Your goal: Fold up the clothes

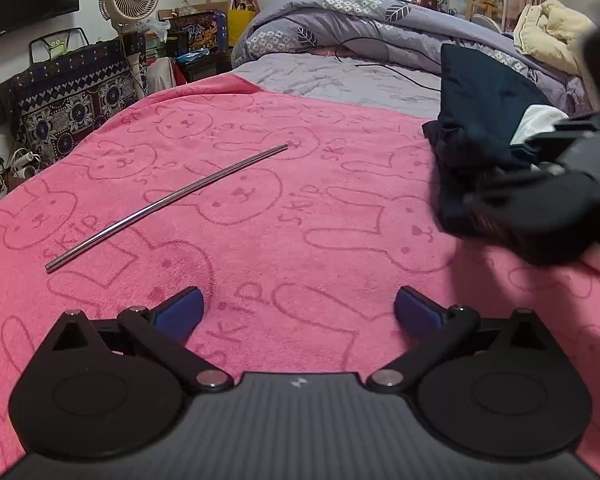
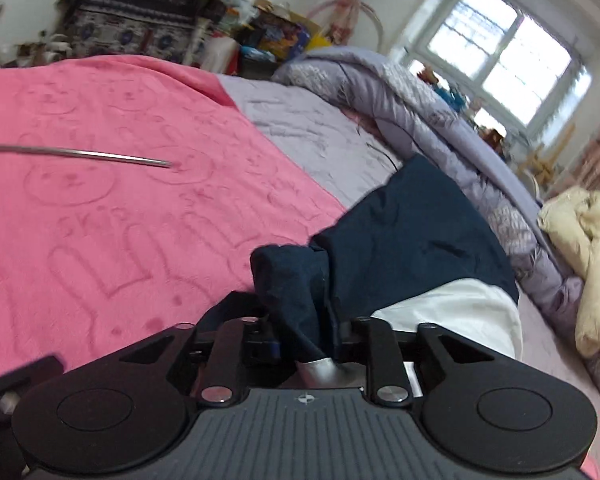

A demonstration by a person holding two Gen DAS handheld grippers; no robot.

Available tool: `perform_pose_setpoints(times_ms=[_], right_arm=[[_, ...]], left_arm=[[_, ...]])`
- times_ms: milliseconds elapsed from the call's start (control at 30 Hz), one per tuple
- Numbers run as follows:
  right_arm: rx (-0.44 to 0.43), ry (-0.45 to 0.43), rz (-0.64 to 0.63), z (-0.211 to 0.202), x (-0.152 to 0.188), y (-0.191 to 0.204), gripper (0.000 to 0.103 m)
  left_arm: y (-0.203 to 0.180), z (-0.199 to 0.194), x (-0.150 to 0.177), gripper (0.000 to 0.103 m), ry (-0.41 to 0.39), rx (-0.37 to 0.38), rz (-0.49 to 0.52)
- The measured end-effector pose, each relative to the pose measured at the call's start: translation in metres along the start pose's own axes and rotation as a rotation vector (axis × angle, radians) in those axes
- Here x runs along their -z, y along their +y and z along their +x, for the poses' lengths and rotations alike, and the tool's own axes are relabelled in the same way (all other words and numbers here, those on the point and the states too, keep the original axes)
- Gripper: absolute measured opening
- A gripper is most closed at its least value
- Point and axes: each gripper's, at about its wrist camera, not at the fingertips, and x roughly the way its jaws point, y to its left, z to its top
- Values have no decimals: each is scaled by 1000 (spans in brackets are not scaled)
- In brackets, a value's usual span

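Right gripper (image 2: 306, 344): clamped on a bunched fold of the navy garment (image 2: 404, 236) — held at the pink blanket's (image 2: 100, 240) right edge.
Left gripper (image 1: 299, 312): spread wide, nothing held, over the blanket.
Metal rod (image 1: 168, 206): laid on the blanket, well apart from the garment.
Beyond: a lilac quilt (image 1: 340, 24) is heaped.

One dark navy garment (image 1: 480, 120), one metal rod (image 1: 168, 200), one pink blanket (image 1: 300, 220), two tools.
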Motion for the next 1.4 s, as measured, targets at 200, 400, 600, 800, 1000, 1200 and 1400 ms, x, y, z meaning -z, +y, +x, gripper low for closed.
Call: perform_pose_setpoints(times_ms=[200, 400, 600, 800, 1000, 1200, 1400], right_arm=[[-215, -87, 207, -54, 25, -44, 62], [-180, -95, 414, -66, 54, -98, 59], [-192, 69, 237, -47, 72, -89, 58], [-221, -79, 360, -66, 40, -136, 57], [-187, 25, 330, 38, -37, -127, 47], [-68, 182, 405, 170, -59, -130, 52], [-140, 32, 489, 139, -33, -147, 60]], left_arm=[[27, -14, -14, 101, -63, 82, -177], [-12, -24, -67, 102, -233, 110, -64], [-77, 27, -68, 102, -146, 58, 103], [-64, 56, -42, 103, -40, 91, -3], [-65, 58, -40, 103, -41, 82, 9], [-59, 61, -41, 103, -36, 91, -15], [-56, 59, -41, 103, -44, 97, -34]])
